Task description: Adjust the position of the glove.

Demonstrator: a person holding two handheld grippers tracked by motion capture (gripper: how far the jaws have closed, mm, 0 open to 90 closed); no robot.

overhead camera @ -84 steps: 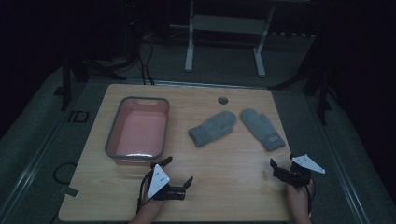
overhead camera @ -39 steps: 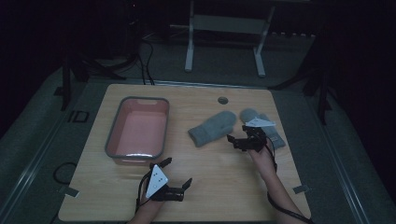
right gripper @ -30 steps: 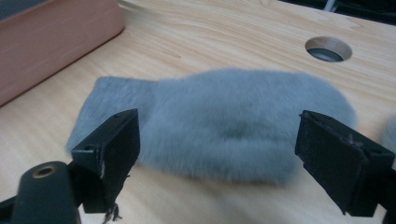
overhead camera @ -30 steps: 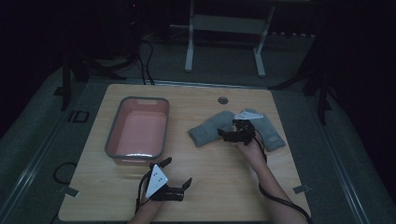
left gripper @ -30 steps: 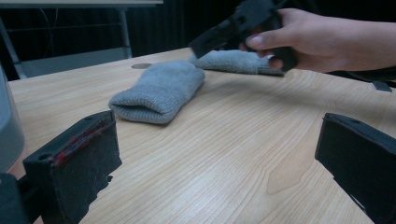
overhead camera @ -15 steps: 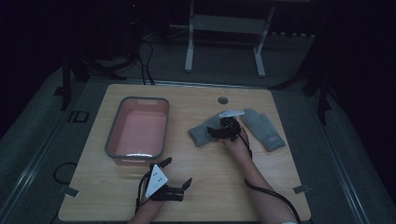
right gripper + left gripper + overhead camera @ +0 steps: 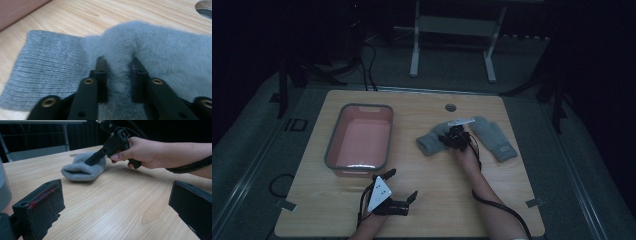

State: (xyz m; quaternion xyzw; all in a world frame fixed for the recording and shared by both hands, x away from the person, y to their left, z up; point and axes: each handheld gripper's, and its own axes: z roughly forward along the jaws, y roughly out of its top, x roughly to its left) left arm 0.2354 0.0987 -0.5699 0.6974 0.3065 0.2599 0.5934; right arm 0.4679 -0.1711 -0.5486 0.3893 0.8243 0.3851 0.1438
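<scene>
Right now the R gripper sits on the nearer grey mitten, approx. mid-table, w/ the person's right hand behind it. Its own view shows the jaws drawn narrow, pinching a raised fold of the fuzzy mitten between them; the ribbed cuff lies flat to the left of the jaws, on the wood. From the left gripper view, the same gripper comes down at a slant onto the mitten, cuff end facing the camera.

A 2nd grey mitten lies just beside the first, on the side twd the table's right edge; the two look to be touching at the far ends, but can't tell for sure in the dim light.

L gripper rests low near the front edge of the table, jaws wide apart, nothing between them, its own view showing bare wood in the gap. It's well apart from both mittens.

Pink tub w/ grey rim stands on the left half of the table, just beyond the L gripper. A small round hole sits in the tabletop near the far edge.
</scene>
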